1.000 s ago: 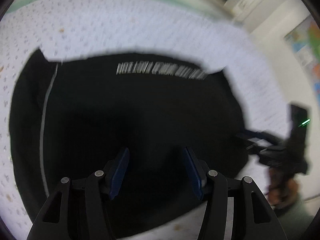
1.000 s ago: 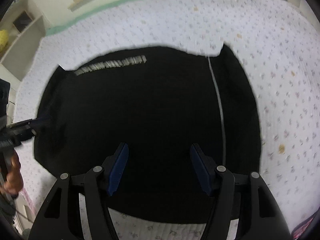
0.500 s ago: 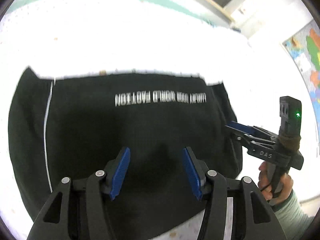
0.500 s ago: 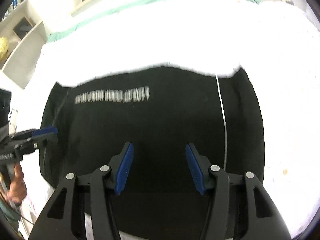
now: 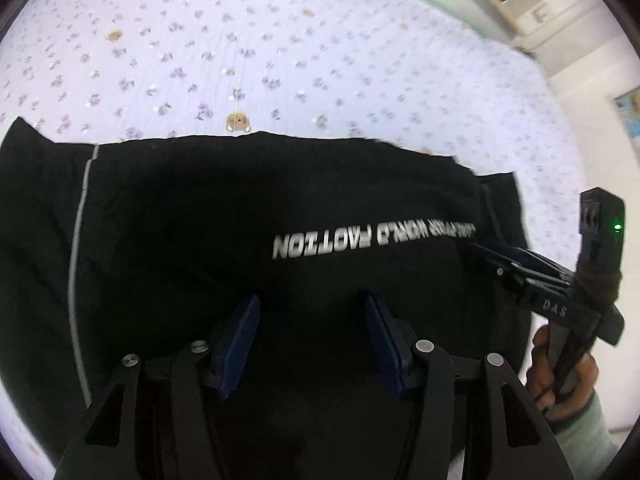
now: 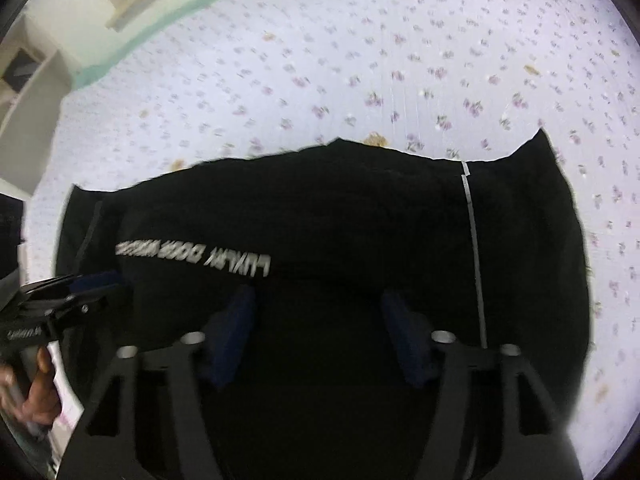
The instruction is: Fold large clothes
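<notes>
A black garment [image 5: 208,216] with silver lettering and a thin white side stripe lies folded flat on a floral bedsheet [image 5: 240,52]. It also fills the right wrist view [image 6: 360,216]. My left gripper [image 5: 310,340] is open and empty, hovering over the garment's near part. My right gripper [image 6: 318,332] is open and empty, also over the near part. The right gripper shows in the left wrist view [image 5: 496,254] at the garment's right edge. The left gripper shows in the right wrist view [image 6: 88,284] at the garment's left edge.
The white floral sheet [image 6: 400,60] stretches beyond the garment, with a green band [image 6: 132,48] along its far edge. Shelving [image 6: 24,92] stands at the far left. A wall with a poster [image 5: 628,112] is at the right.
Both grippers have moved closer and lower over the garment, which now looms larger. Both stay open.
</notes>
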